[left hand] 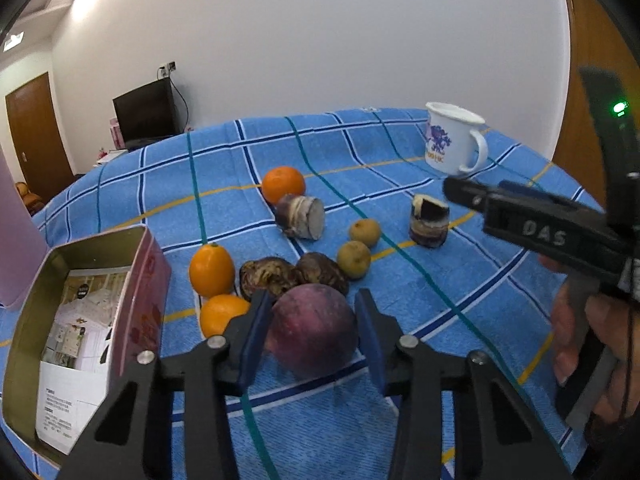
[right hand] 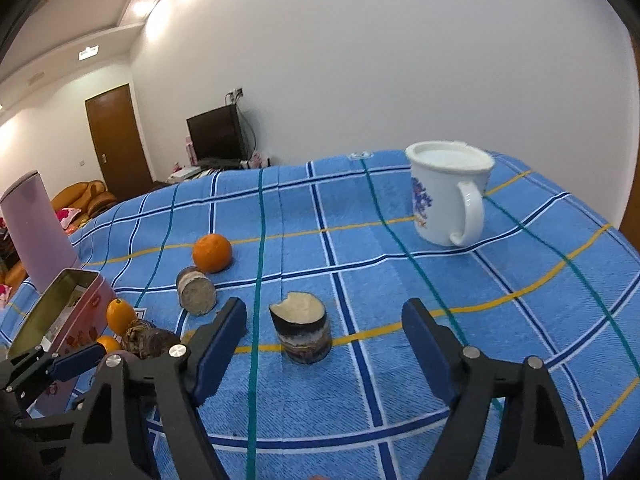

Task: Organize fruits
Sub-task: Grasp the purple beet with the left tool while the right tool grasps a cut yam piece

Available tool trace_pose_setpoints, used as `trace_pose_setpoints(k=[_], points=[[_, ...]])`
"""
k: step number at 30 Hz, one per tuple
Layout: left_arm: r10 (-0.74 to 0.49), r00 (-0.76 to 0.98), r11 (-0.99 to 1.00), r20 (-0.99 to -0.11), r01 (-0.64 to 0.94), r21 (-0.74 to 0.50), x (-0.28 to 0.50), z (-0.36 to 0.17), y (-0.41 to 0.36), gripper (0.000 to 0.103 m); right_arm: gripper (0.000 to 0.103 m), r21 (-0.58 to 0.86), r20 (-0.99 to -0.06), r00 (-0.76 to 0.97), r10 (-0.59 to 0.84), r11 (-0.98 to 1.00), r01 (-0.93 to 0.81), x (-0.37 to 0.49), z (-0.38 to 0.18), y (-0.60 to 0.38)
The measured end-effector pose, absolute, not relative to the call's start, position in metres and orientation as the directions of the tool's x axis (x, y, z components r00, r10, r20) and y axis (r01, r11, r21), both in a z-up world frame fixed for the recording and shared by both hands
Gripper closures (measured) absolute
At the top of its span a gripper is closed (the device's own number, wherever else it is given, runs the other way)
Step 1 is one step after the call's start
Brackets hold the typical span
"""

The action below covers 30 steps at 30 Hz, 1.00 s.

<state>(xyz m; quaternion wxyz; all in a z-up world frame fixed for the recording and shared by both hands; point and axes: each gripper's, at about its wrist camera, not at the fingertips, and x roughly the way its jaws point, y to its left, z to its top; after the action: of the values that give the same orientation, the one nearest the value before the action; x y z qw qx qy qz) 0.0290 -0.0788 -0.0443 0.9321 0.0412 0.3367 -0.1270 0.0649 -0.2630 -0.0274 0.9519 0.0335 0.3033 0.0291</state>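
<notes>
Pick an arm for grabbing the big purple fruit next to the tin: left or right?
Left. The left gripper is open with its fingers either side of the purple fruit, beside the tin. The right gripper is open too, but faces the cut sugarcane piece.

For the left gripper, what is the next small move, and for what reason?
Probably close the jaws. The left gripper is open, and its blue pads stand on both sides of the purple round fruit, which rests on the blue cloth. The left pad looks near the skin; a gap shows at the right. The open pink tin waits beside it.
</notes>
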Motion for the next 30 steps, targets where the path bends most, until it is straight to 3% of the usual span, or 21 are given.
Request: trace_pose_setpoints(k=[1,2,3,9,11,12,14,15,17,19,24,28,30], points=[[-0.207,0.76,0.967,-0.616,0.255,-0.011,0.027,-0.041,-0.076,0.076,0.022,0.081,-0.586,0.806,0.085,0.996,-0.045,0.068,-0.029,-0.262],[-0.207,0.772,0.968,-0.601,0.252,-0.009,0.027,-0.037,-0.074,0.1,0.022,0.083,-0.595,0.798,0.097,0.995,-0.059,0.071,-0.03,-0.26],[-0.211,0.782,0.968,-0.586,0.252,-0.013,0.027,-0.033,-0.071,0.1,0.022,0.082,-0.606,0.788,0.111,0.994,-0.078,0.074,-0.032,-0.257],[-0.219,0.775,0.967,-0.593,0.255,-0.023,0.029,-0.035,-0.067,0.096,0.022,0.083,-0.682,0.721,0.123,0.992,-0.091,0.093,-0.045,-0.25],[-0.227,0.773,0.963,-0.593,0.268,-0.02,0.026,-0.036,-0.07,0.089,0.022,0.088,-0.705,0.699,0.125,0.992,-0.088,0.099,-0.05,-0.25],[-0.226,0.772,0.962,-0.594,0.272,-0.013,0.025,-0.036,-0.071,0.076,0.023,0.088,-0.72,0.684,0.12,0.993,-0.081,0.102,-0.053,-0.25],[-0.215,0.766,0.964,-0.606,0.265,-0.006,0.025,-0.038,-0.074,0.034,0.035,0.118,-0.748,0.648,0.143,0.99,-0.082,0.109,-0.06,-0.252],[-0.214,0.766,0.965,-0.606,0.261,-0.011,0.025,-0.038,-0.074,0.028,0.038,0.136,-0.761,0.63,0.155,0.988,-0.078,0.113,-0.063,-0.255],[-0.223,0.768,0.965,-0.601,0.262,-0.024,0.024,-0.038,-0.072,0.027,0.055,0.171,-0.76,0.626,0.176,0.983,-0.069,0.114,-0.065,-0.26],[-0.227,0.755,0.963,-0.615,0.266,-0.029,0.027,-0.04,-0.073,0.027,0.06,0.187,-0.749,0.633,0.195,0.979,-0.081,0.112,-0.064,-0.26],[-0.241,0.719,0.957,-0.652,0.288,-0.035,0.032,-0.046,-0.077,0.028,0.061,0.188,-0.746,0.634,0.204,0.978,-0.094,0.111,-0.062,-0.259],[-0.25,0.673,0.955,-0.696,0.288,-0.065,0.042,-0.053,-0.076,0.047,0.062,0.196,-0.744,0.634,0.212,0.976,-0.096,0.111,-0.062,-0.26],[-0.242,0.667,0.957,-0.705,0.285,-0.059,0.043,-0.055,-0.078,0.048,0.062,0.196,-0.735,0.643,0.216,0.975,-0.103,0.109,-0.06,-0.26]])
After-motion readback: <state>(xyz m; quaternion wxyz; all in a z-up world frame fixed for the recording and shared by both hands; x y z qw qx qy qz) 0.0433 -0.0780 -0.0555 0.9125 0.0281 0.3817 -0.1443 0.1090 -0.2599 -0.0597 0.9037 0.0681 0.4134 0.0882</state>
